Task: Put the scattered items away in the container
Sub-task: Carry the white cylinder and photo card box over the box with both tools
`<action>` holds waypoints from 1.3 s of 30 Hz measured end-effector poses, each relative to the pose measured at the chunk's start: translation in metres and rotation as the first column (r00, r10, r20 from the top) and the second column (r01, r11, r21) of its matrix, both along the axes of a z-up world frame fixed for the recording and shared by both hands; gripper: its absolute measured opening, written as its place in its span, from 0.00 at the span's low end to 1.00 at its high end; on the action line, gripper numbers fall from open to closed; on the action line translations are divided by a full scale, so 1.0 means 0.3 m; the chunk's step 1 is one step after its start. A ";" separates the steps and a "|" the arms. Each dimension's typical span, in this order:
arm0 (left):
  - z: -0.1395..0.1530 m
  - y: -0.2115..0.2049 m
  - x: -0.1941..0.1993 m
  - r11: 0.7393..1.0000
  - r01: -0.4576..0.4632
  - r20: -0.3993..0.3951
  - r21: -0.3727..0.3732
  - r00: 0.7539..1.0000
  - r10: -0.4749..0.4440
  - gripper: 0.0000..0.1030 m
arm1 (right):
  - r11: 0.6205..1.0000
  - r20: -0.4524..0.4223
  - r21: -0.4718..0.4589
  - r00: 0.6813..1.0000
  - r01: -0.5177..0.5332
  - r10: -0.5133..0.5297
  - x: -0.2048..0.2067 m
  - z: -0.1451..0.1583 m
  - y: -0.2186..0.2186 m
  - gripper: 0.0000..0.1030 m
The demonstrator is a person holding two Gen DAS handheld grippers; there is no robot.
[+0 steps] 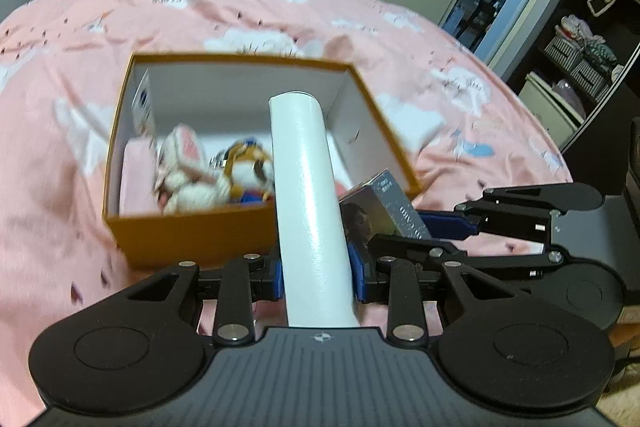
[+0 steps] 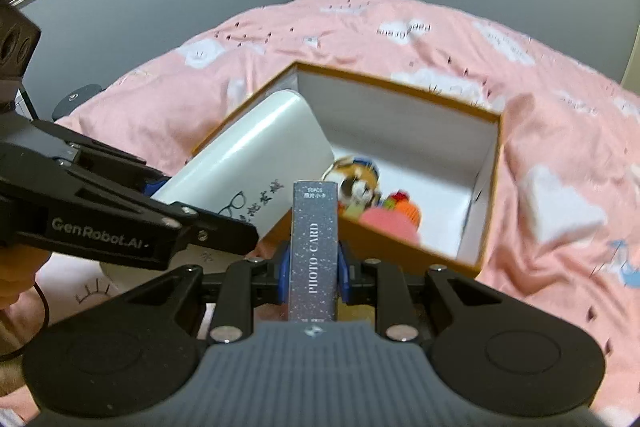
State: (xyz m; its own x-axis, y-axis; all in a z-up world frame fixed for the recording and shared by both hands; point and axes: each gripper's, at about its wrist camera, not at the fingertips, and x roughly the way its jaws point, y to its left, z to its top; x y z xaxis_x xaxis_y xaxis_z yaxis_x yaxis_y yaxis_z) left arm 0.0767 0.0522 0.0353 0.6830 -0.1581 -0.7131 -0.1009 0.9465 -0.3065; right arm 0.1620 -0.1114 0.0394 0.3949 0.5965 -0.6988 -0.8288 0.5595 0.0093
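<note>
Only the right wrist view shows glasses printed on the white case (image 2: 248, 163). The left gripper (image 1: 318, 273) clamps it; the right gripper (image 2: 314, 273) clamps a card box (image 2: 314, 251). Both tilt down over the near edge of the orange box (image 1: 192, 231) on the bed (image 1: 60, 131).

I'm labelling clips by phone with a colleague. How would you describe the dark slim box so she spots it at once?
On the pink bed sits an open orange box. In front of it, the right hand-held gripper clamps a slim dark starry carton printed PHOTO-CARD. Its neighbour, the white case, is pale and rounded.
</note>
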 end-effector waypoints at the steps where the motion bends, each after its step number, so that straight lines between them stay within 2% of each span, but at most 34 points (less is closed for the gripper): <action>1: 0.009 0.000 0.014 1.000 -0.002 0.010 0.004 1.000 0.002 0.35 | 1.000 0.012 0.001 1.000 0.001 -0.001 0.005 0.009 0.001 0.24; 8: 0.046 0.013 0.115 1.000 -0.003 0.042 -0.018 0.999 0.003 0.35 | 1.000 0.073 0.010 0.997 0.019 -0.019 0.068 0.059 0.010 0.24; 14: 0.057 0.025 0.212 1.000 0.004 0.043 -0.024 0.999 -0.003 0.35 | 0.999 0.088 0.007 0.995 0.038 -0.039 0.141 0.076 0.028 0.24; 21: 0.028 0.080 0.346 0.992 0.008 0.038 -0.127 0.999 -0.003 0.35 | 0.996 0.081 0.012 0.992 0.094 -0.094 0.266 0.084 0.036 0.24; 24: -0.001 0.097 0.401 0.986 -0.016 0.041 -0.167 0.999 0.023 0.35 | 0.992 0.103 0.017 0.986 0.128 -0.130 0.316 0.095 0.031 0.24; 28: -0.072 0.111 0.472 0.963 -0.037 0.019 -0.266 0.999 0.043 0.35 | 0.988 0.120 0.009 0.981 0.156 -0.155 0.367 0.096 0.025 0.24; 35: -0.195 0.096 0.578 0.933 -0.085 -0.064 -0.350 0.996 0.067 0.35 | 0.978 0.119 -0.021 0.972 0.206 -0.202 0.440 0.060 0.001 0.24; 39: -0.260 0.084 0.630 0.910 -0.100 -0.095 -0.402 0.993 0.067 0.35 | 0.968 0.121 -0.007 0.961 0.250 -0.248 0.479 0.064 -0.036 0.24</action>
